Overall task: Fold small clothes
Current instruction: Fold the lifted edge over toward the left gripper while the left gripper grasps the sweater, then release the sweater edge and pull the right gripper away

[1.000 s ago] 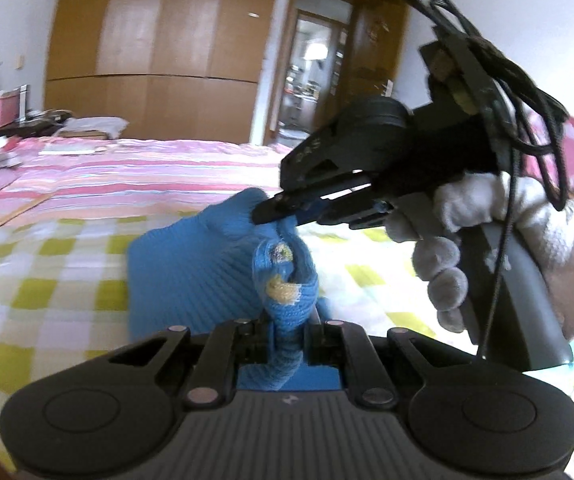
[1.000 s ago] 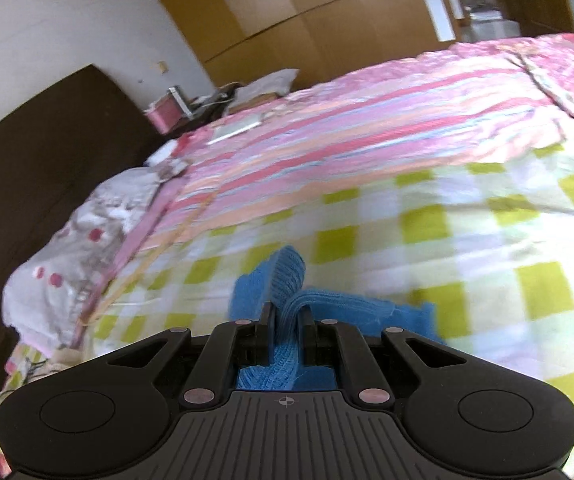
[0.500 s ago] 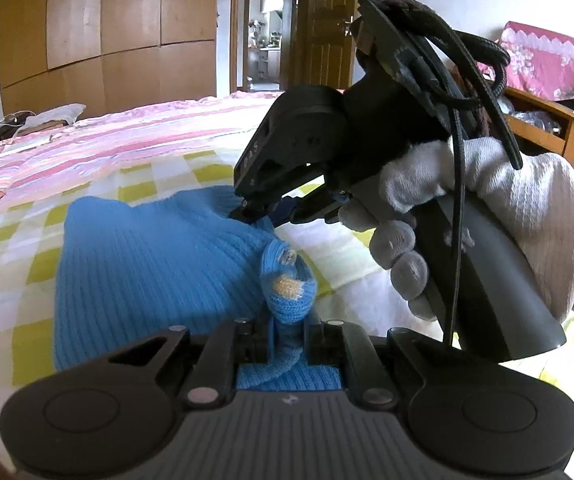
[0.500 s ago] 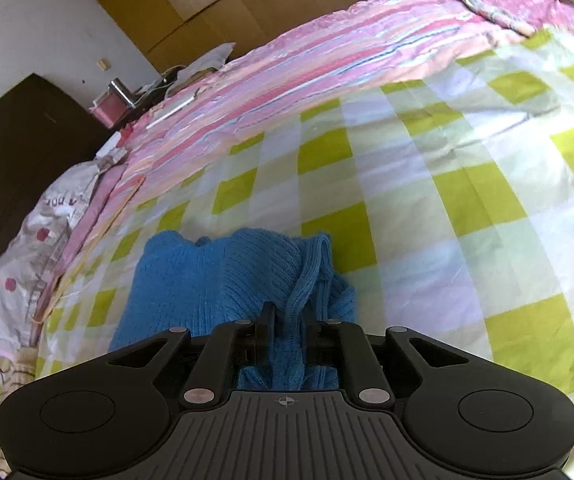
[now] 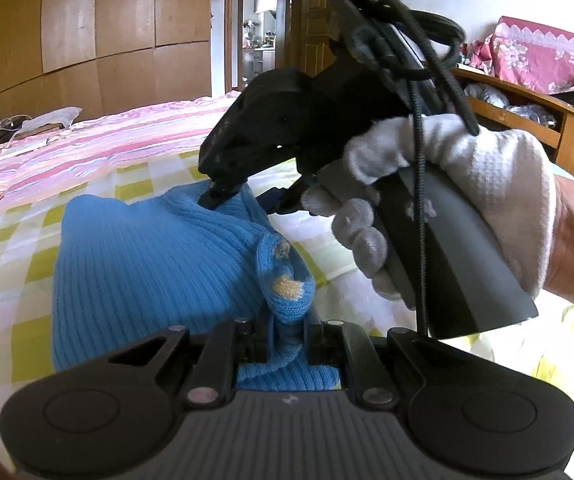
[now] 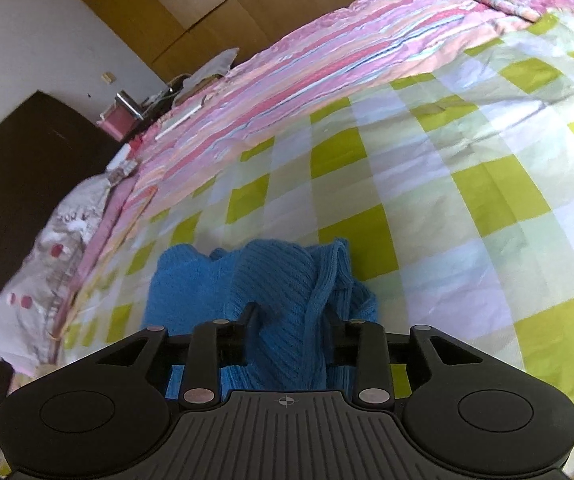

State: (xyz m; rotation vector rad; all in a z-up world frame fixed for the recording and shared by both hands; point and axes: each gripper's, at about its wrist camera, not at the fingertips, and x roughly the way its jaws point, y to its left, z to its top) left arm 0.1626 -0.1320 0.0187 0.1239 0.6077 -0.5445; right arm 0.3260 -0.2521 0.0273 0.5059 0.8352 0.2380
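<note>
My left gripper [image 5: 287, 330] clamped on blue ribbed knit garment [image 5: 155, 256], right gripper [image 6: 289, 320] jaws parted around it, white-gloved hand [image 5: 447, 200] tilted down, green-checked bedsheet [image 6: 467, 184].

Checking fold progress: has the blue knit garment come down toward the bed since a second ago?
Yes. The blue knit garment now spreads low across the checked bedsheet; earlier it hung bunched above it, the left tool clamping its edge throughout.

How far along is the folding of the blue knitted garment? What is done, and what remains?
Done: the blue knit sweater lies on the checked bedsheet, apparently doubled over. In hand: the left gripper is shut on a bunched edge, while the right gripper has its jaws apart around the fabric. Left: let go, flatten the raised bunch, and probably fold again.
</note>
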